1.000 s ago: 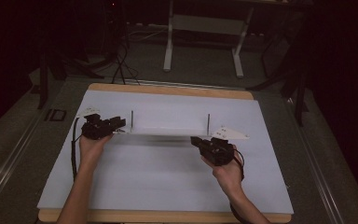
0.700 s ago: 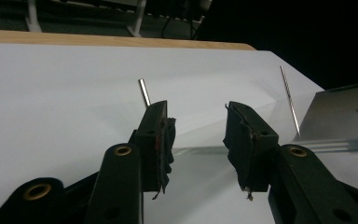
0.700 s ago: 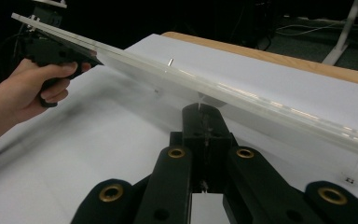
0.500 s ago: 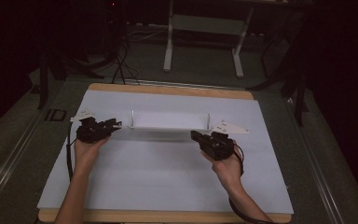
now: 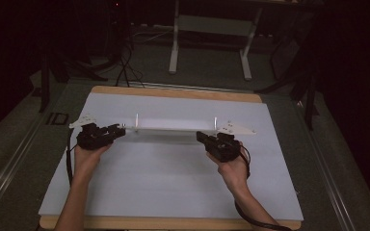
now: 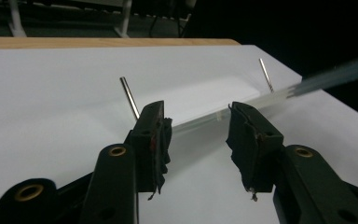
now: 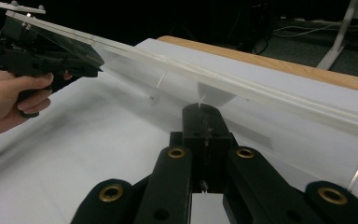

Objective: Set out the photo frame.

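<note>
Running left-right across the far middle of the table (image 5: 173, 192), the clear strip (image 5: 173, 129) has the right gripper (image 7: 204, 109) pinched shut at its right end, while the left gripper (image 6: 196, 130) gapes apart around its left end.

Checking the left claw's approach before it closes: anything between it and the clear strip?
Nothing visible. The left claw is open, and the clear strip runs straight across the gap between its jaws. The nearer metal pin stands just beyond one jaw, off to the side of the gap.
</note>
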`<state>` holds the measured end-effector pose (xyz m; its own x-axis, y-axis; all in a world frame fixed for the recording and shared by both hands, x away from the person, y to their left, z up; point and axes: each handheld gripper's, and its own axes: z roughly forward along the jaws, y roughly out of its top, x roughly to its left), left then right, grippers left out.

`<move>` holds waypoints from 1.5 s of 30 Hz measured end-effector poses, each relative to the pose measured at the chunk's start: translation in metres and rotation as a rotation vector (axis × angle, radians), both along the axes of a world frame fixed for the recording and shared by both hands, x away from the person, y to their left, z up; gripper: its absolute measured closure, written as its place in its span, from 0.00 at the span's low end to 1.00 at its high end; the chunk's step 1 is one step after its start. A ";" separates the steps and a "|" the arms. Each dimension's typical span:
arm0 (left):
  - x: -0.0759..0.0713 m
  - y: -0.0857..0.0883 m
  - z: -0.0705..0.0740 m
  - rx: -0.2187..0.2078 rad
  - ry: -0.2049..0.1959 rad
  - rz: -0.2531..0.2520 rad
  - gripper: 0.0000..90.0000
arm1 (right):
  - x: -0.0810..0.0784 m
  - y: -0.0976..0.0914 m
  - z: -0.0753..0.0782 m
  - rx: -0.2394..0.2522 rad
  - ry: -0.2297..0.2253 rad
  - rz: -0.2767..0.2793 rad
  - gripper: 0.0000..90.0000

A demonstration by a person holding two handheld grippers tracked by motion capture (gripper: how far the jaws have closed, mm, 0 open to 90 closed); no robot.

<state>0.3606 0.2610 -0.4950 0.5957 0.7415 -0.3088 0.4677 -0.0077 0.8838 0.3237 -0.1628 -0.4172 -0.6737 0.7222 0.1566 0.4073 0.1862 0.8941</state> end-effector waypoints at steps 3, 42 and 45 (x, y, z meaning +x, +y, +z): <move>-0.001 0.000 0.000 0.010 -0.007 -0.002 0.62 | 0.001 0.000 0.000 -0.003 -0.001 0.000 1.00; -0.013 -0.049 0.031 0.167 -0.254 -0.051 0.47 | 0.011 -0.001 -0.001 0.010 0.014 -0.009 1.00; -0.012 -0.050 0.032 0.163 -0.257 -0.039 0.48 | 0.013 -0.003 0.000 0.014 0.010 -0.016 1.00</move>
<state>0.3486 0.2108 -0.4633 0.6678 0.7440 -0.0231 0.2259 -0.1730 0.9587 0.3368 -0.1655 -0.4170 -0.6602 0.7307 0.1737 0.4191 0.1666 0.8925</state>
